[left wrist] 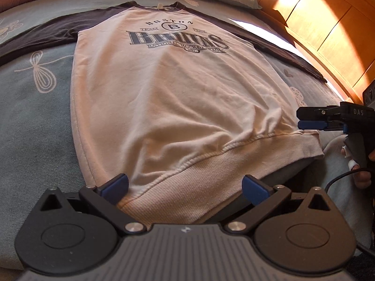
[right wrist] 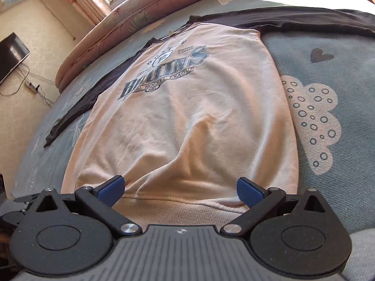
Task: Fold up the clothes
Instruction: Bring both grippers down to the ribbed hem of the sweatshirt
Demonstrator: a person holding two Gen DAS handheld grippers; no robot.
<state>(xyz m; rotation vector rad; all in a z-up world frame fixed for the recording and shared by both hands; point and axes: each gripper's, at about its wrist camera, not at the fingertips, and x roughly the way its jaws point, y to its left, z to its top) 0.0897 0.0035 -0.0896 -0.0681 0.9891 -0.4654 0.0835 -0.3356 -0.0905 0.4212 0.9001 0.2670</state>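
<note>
Lying flat on the bed (left wrist: pixel 35 121), the sweatshirt (left wrist: pixel 178 98) shows its printed front up, and its dark sleeves (left wrist: pixel 46 35) are spread out to both sides. The body is cream, with a blue hockey print (left wrist: pixel 175 38) on the chest, far ahead of the fingers. The ribbed hem (left wrist: pixel 211 175) is the part nearest to both tools.

The left gripper (left wrist: pixel 185 188) has its fingers wide apart, and the hem lies between them. The left blue pad (left wrist: pixel 116 187) seems to touch the hem edge near the corner, while the other pad is over the ribbed band; they hold nothing.

The right gripper (right wrist: pixel 181 189) is also spread wide. Its fingers stand on both sides of the hem (right wrist: pixel 182 210), and the cloth just ahead of them is a little wrinkled. In the left wrist view this right gripper (left wrist: pixel 311 119) is seen from the side, just above the far corner of the hem, with a hand (left wrist: pixel 361 164) on its handle.

The bed cover is pale blue with white flower and cloud patterns. A wooden headboard (left wrist: pixel 328 30) stands beyond the right sleeve, and a dark screen (right wrist: pixel 11 53) hangs on the wall far to the left of the right fingers.
</note>
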